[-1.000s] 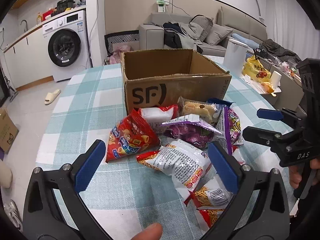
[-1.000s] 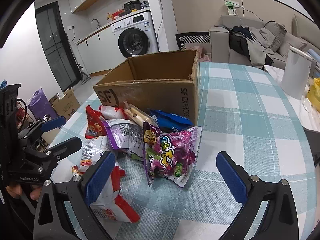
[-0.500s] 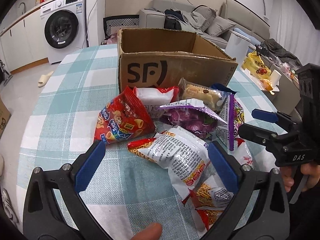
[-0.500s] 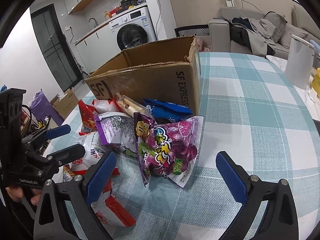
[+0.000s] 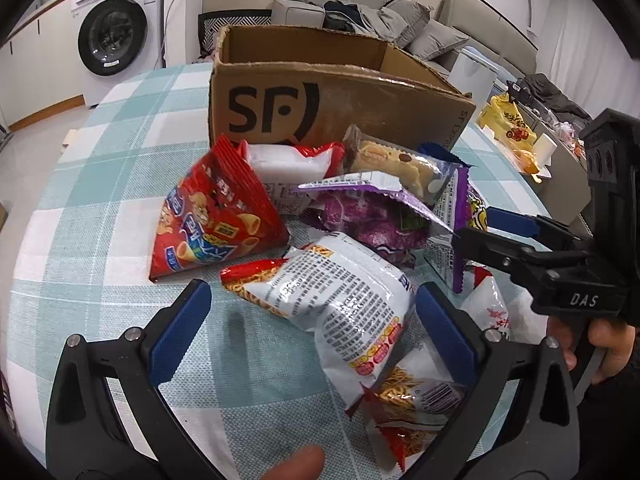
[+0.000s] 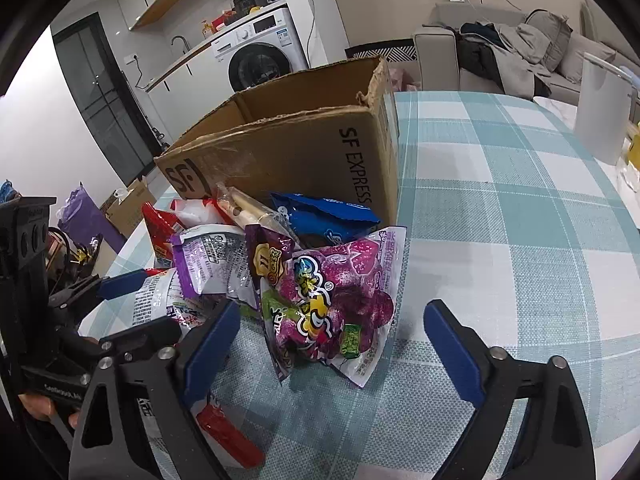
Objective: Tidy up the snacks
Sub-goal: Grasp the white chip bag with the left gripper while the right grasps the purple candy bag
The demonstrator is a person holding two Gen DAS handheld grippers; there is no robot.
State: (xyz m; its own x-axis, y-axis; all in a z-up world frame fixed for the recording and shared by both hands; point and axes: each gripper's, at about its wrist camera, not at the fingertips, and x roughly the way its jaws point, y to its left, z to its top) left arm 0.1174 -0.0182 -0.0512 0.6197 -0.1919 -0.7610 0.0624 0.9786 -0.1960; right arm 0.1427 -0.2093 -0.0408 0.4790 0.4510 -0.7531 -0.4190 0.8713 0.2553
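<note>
Two tongs, one heap of snack packets, one open carton.

Left tongs (image 5: 312, 324): jaws wide apart, holding nothing, set either side of the white noodle packet (image 5: 336, 300) without touching it. Right tongs (image 6: 332, 340): jaws likewise wide apart and empty, straddling the purple candy bag (image 6: 332, 304).

Location of goods: packets lie heaped on the checked counter (image 5: 88, 208), pressed up against the near wall of the cardboard box (image 5: 320, 108), whose top stands open. Also in the heap: red cone-snack bag (image 5: 212, 216), purple-edged packet (image 5: 368, 208), blue packet (image 6: 324, 220).

Step in hand, by judgement: closing on a first packet for transfer to the box. Advice: lower the jaws until the pads flank the packet's midsection, then close gently; these bags are air-filled and slippery, so a pinch at the crimped seam is likely to hold better than a squeeze on the puffed belly. Lift clear of neighbouring packets before carrying over the box rim.

Orientation: noodle packet lies flat, long axis running from far-left to near-right in the left view, diagonal to the jaw line; a slight wrist turn would square the grip. Candy bag stands propped on edge, long axis sloping upward, printed face toward the right tongs.
</note>
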